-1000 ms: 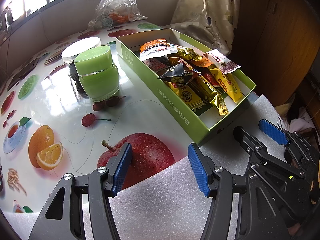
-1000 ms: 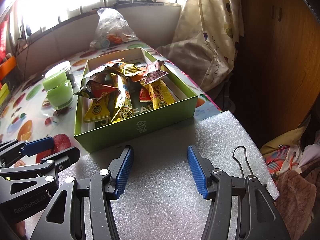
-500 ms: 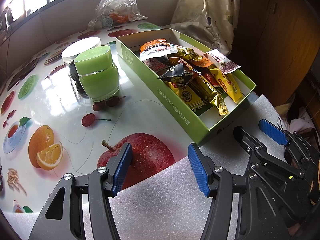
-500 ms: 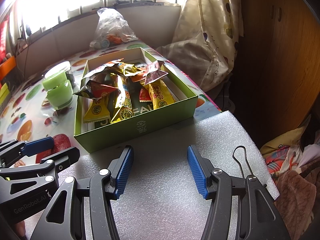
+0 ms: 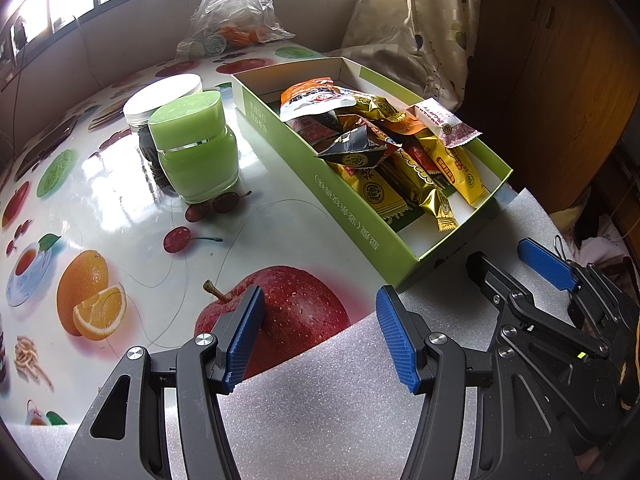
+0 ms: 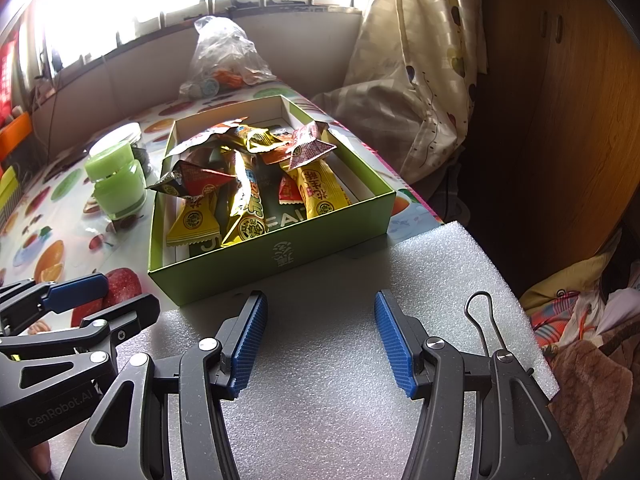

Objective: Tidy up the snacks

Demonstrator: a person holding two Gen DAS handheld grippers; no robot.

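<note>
A green cardboard box (image 5: 352, 216) (image 6: 280, 256) sits on the fruit-print table and holds several snack packets (image 5: 384, 152) (image 6: 248, 176), yellow, gold, orange and red. My left gripper (image 5: 320, 332) is open and empty, low over the white foam sheet (image 5: 320, 400), near the box's front corner. My right gripper (image 6: 318, 336) is open and empty over the same foam sheet (image 6: 328, 400), just in front of the box's near wall. Each gripper shows in the other's view, the right one (image 5: 516, 264) and the left one (image 6: 104, 292).
A green jar (image 5: 196, 152) (image 6: 116, 184) stands left of the box, with a white-lidded jar (image 5: 160, 96) behind it. A clear plastic bag (image 5: 232, 12) (image 6: 224, 60) lies at the table's back. A curtain (image 6: 420, 80) and a wooden cabinet (image 6: 560, 120) stand on the right. A wire clip (image 6: 484, 320) lies on the foam.
</note>
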